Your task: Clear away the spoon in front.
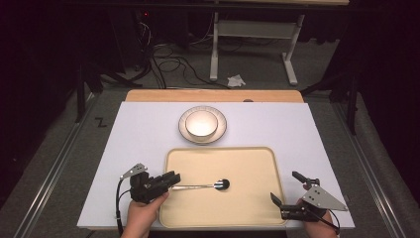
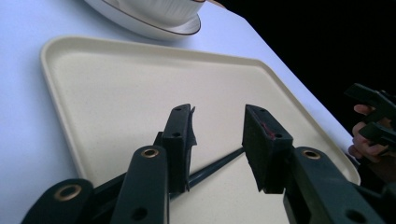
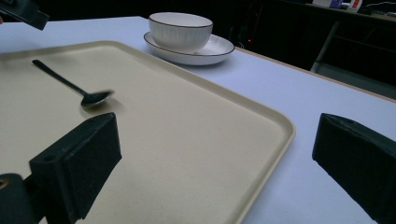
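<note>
A dark spoon (image 1: pixel 208 186) lies on the beige tray (image 1: pixel 247 163), its bowl toward the tray's middle and its handle pointing left. My left gripper (image 1: pixel 174 181) is at the handle's end and stands open. In the left gripper view the handle (image 2: pixel 212 169) runs low between the parted jaws and under the left one, and neither pad presses it. My right gripper (image 1: pixel 284 186) is wide open at the tray's right front corner, with nothing between its fingers (image 3: pixel 88 149). In the right gripper view the spoon (image 3: pixel 88 95) rests flat on the tray.
A white ribbed bowl (image 1: pixel 201 123) sits on a rimmed white plate (image 1: pixel 222 126) just beyond the tray's far edge. The white tabletop (image 1: pixel 138 134) lies bare on both sides of the tray. A person's hand (image 2: pixel 366 142) holds the right gripper.
</note>
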Motion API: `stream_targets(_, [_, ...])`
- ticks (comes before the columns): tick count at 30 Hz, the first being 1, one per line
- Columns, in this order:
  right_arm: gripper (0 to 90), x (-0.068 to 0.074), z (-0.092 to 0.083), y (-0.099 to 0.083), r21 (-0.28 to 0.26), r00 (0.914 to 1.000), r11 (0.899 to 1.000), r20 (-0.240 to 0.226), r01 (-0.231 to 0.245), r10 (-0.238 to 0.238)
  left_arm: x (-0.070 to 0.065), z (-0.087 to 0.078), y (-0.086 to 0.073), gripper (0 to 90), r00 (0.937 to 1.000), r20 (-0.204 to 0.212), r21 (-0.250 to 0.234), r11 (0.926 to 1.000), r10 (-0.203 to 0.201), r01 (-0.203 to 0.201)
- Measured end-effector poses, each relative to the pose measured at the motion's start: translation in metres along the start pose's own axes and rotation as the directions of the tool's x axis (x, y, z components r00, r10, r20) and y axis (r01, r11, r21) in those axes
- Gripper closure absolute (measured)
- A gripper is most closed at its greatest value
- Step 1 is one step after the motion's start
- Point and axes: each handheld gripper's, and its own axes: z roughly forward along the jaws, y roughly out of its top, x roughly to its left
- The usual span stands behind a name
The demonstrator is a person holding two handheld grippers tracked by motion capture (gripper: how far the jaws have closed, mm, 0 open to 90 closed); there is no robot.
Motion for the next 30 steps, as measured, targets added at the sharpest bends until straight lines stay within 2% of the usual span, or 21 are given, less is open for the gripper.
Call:
stream_targets(5, [1.9, 0.000, 0.000, 0.000, 0.003, 1.0000, 1.000, -0.001, -0.008, 0.008, -0.006, -0.002, 0.002, 59.8, 0.9949, -0.053, 0.012, 0.9963, 0.086, -0.085])
stream_targets(6, [1.9, 0.000, 0.000, 0.000, 0.002, 1.0000, 1.000, -0.001, -0.006, 0.006, -0.010, 0.000, 0.002, 63.0, 0.9815, -0.103, 0.050, 0.9863, 0.162, -0.157])
stream_targets(7, [1.9, 0.000, 0.000, 0.000, 0.002, 1.0000, 1.000, -0.001, -0.006, 0.006, -0.010, 0.000, 0.002, 67.4, 0.9815, -0.103, 0.050, 0.9863, 0.162, -0.157])
stream_targets(8, [1.9, 0.000, 0.001, 0.000, 0.002, 1.0000, 1.000, -0.003, -0.002, 0.002, -0.014, 0.006, 0.002, 71.7, 0.9459, -0.179, 0.132, 0.9593, 0.271, -0.250])
stream_targets(9, [1.9, 0.000, 0.001, 0.000, 0.002, 1.0000, 1.000, -0.003, -0.002, 0.002, -0.014, 0.006, 0.002, 76.9, 0.9459, -0.179, 0.132, 0.9593, 0.271, -0.250])
stream_targets(11, [1.9, 0.001, 0.001, 0.000, 0.004, 1.0000, 1.000, -0.002, -0.002, 0.002, -0.016, 0.014, 0.002, 83.2, 0.9096, -0.235, 0.201, 0.9327, 0.343, -0.299])
stream_targets(12, [1.9, 0.001, 0.001, -0.001, 0.006, 1.0000, 1.000, -0.007, -0.005, 0.005, -0.017, 0.022, 0.003, 90.0, 0.8809, -0.261, 0.260, 0.9074, 0.395, -0.330])
stream_targets(13, [1.9, 0.001, 0.001, -0.001, 0.006, 1.0000, 1.000, -0.007, -0.005, 0.005, -0.017, 0.022, 0.003, 90.0, 0.8809, -0.261, 0.260, 0.9074, 0.395, -0.330])
stream_targets(14, [1.9, 0.001, 0.002, -0.001, 0.006, 1.0000, 1.000, -0.009, -0.005, 0.005, -0.018, 0.028, 0.003, 90.0, 0.8582, -0.272, 0.305, 0.8850, 0.435, -0.352])
stream_targets(15, [1.9, 0.001, 0.002, -0.001, 0.006, 1.0000, 1.000, -0.009, -0.005, 0.005, -0.018, 0.028, 0.003, 90.0, 0.8582, -0.272, 0.305, 0.8850, 0.435, -0.352])
stream_targets(16, [1.9, 0.001, 0.002, -0.001, 0.003, 0.9999, 1.000, -0.011, -0.002, 0.002, -0.019, 0.033, 0.002, 90.0, 0.8438, -0.270, 0.341, 0.8658, 0.464, -0.367])
stream_targets(17, [1.9, 0.001, 0.002, -0.001, 0.003, 0.9999, 1.000, -0.011, -0.002, 0.002, -0.019, 0.033, 0.002, 90.0, 0.8438, -0.270, 0.341, 0.8658, 0.464, -0.367])
stream_targets(19, [2.0, 0.001, 0.002, -0.001, 0.009, 1.0000, 1.000, -0.007, -0.004, 0.004, -0.021, 0.037, 0.000, 90.0, 0.8336, -0.261, 0.379, 0.8459, 0.487, -0.375])
stream_targets(21, [2.1, 0.000, 0.002, -0.002, 0.009, 0.9999, 1.000, -0.009, -0.009, 0.009, -0.024, 0.039, -0.003, 90.0, 0.8315, -0.244, 0.408, 0.8307, 0.499, -0.378])
stream_targets(22, [2.1, 0.000, 0.002, -0.001, 0.007, 1.0000, 1.000, -0.007, -0.003, 0.003, -0.026, 0.039, -0.005, 90.0, 0.8310, -0.235, 0.422, 0.8232, 0.504, -0.380])
stream_targets(25, [2.1, 0.001, 0.001, 0.000, 0.002, 1.0000, 1.000, -0.005, -0.001, 0.001, -0.035, 0.036, -0.012, 90.0, 0.8349, -0.207, 0.435, 0.8123, 0.510, -0.389])
stream_targets(26, [2.0, 0.001, 0.000, 0.000, 0.000, 1.0000, 1.000, -0.005, -0.007, 0.007, -0.039, 0.035, -0.015, 90.0, 0.8373, -0.185, 0.452, 0.8012, 0.515, -0.393])
stream_targets(27, [2.0, 0.001, 0.000, 0.000, 0.000, 1.0000, 1.000, -0.005, -0.007, 0.007, -0.043, 0.034, -0.020, 90.0, 0.8320, -0.167, 0.457, 0.7894, 0.529, -0.410])
stream_targets(28, [2.1, 0.001, 0.000, 0.000, -0.002, 1.0000, 1.000, -0.003, -0.008, 0.008, -0.053, 0.032, -0.026, 90.0, 0.8282, -0.124, 0.475, 0.7655, 0.547, -0.434])
stream_targets(29, [2.1, 0.001, 0.000, 0.000, -0.006, 1.0000, 1.000, -0.004, -0.002, 0.002, -0.053, 0.032, -0.026, 90.0, 0.8282, -0.124, 0.475, 0.7655, 0.547, -0.434])
stream_targets(30, [2.1, 0.001, 0.000, 0.000, -0.003, 1.0000, 1.000, -0.004, -0.006, 0.006, -0.061, 0.032, -0.032, 90.0, 0.8368, -0.084, 0.476, 0.7597, 0.541, -0.443])
